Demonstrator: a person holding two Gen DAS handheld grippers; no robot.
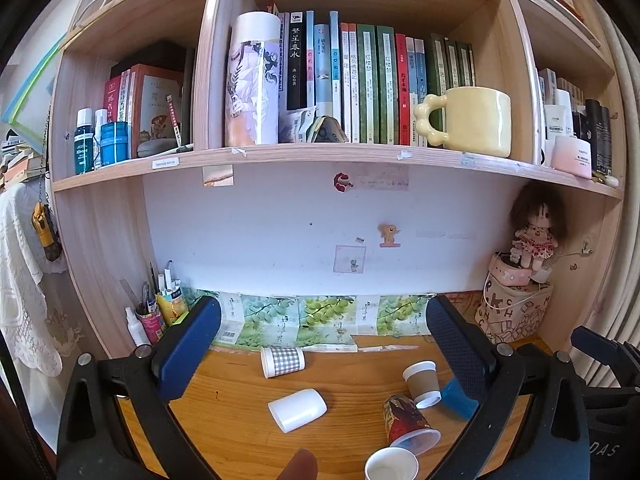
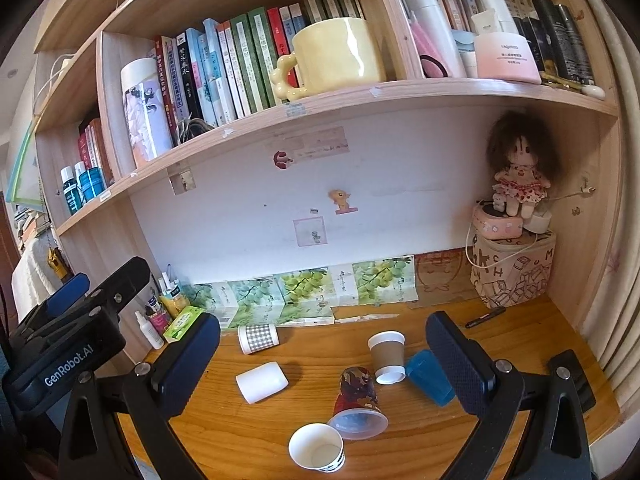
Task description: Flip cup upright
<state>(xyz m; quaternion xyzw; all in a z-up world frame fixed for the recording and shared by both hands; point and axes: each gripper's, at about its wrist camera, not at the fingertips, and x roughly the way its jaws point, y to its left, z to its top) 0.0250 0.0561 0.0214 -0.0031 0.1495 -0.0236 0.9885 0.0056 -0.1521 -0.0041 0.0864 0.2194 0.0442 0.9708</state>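
glossy wooden desk (image 2: 520, 332), paper cups (image 2: 316, 446)

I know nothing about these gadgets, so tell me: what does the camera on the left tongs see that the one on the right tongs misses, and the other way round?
Only the left view shows the pen holder in the desk's back left corner and a fingertip at the bottom edge.

Only the right view shows the black marker lying on the desk and the green box.

Both share the yellow mug on the shelf, the doll, and the cups on the desk: checkered cup, white cup, brown-sleeved cup, red cup and blue cup lie tipped over; only the nearest paper cup stands upright.
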